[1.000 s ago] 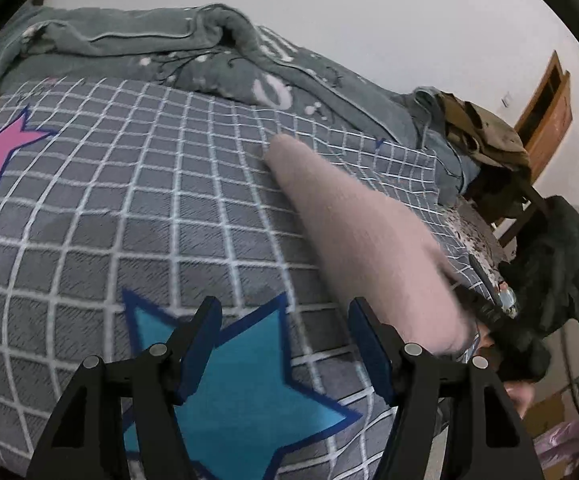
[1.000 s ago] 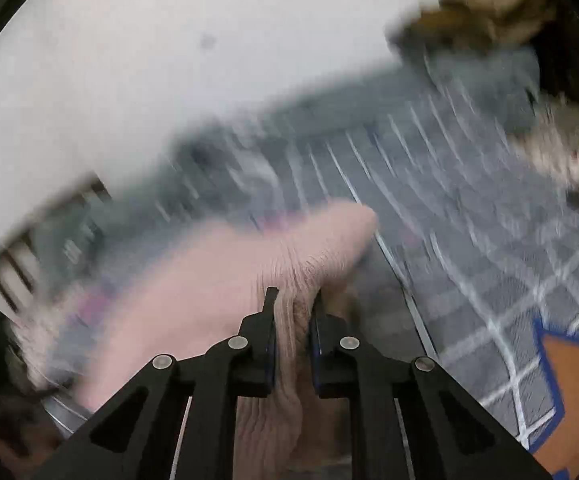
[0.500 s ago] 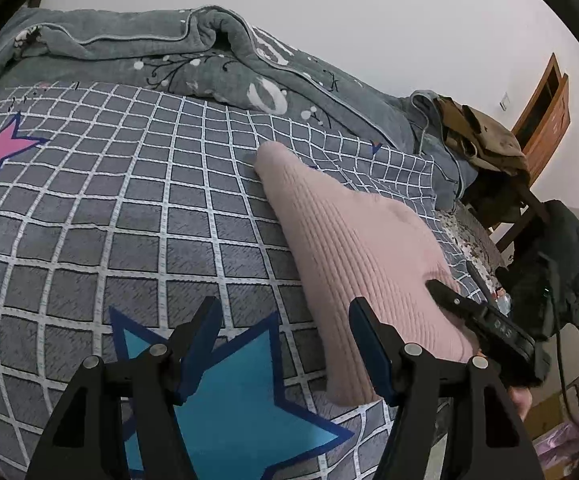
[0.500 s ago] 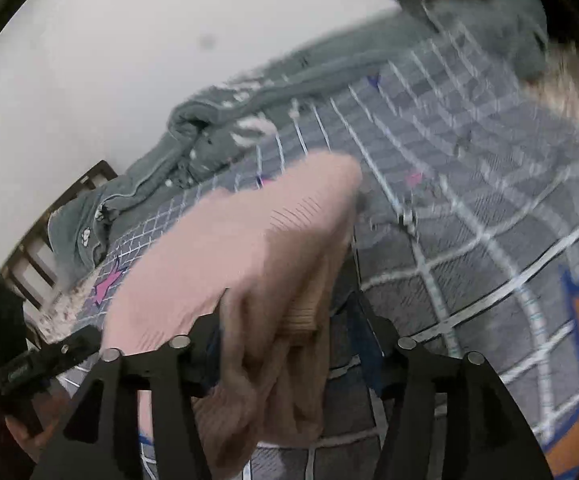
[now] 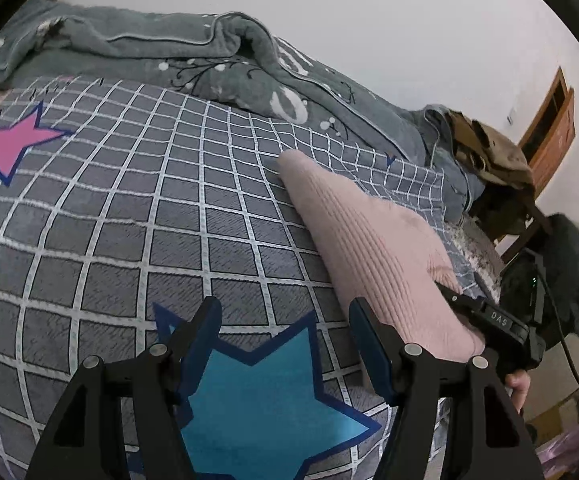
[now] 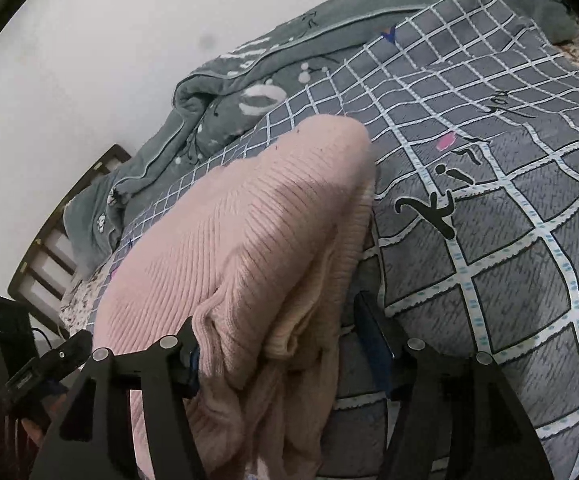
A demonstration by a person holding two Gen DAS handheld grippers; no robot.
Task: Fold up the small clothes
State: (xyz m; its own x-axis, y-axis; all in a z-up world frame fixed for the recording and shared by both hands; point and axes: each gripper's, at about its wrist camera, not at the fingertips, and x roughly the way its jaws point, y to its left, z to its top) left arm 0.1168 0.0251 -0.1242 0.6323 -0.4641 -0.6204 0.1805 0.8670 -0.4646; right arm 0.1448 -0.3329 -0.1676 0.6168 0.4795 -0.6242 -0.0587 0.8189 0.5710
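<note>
A pink ribbed knit garment (image 5: 373,252) lies folded on the grey checked bedspread (image 5: 129,220), at the right of the left wrist view. My left gripper (image 5: 285,320) is open and empty, just left of the garment's near end, over a blue star print. My right gripper (image 6: 285,340) is open; the garment's folded edge (image 6: 249,240) lies between its spread jaws, which do not pinch it. The right gripper also shows in the left wrist view (image 5: 489,320) at the garment's right edge.
A rumpled grey-green blanket (image 5: 209,56) lies along the far side of the bed by the wall. A chair with brown clothing (image 5: 489,152) and a dark bag (image 5: 569,272) stand past the right edge. A wooden headboard (image 6: 69,216) is at the bed's end.
My right gripper was shut on the garment a second ago; it has opened and let the garment settle flat on the bed. My left gripper has stayed open and nearly still.
</note>
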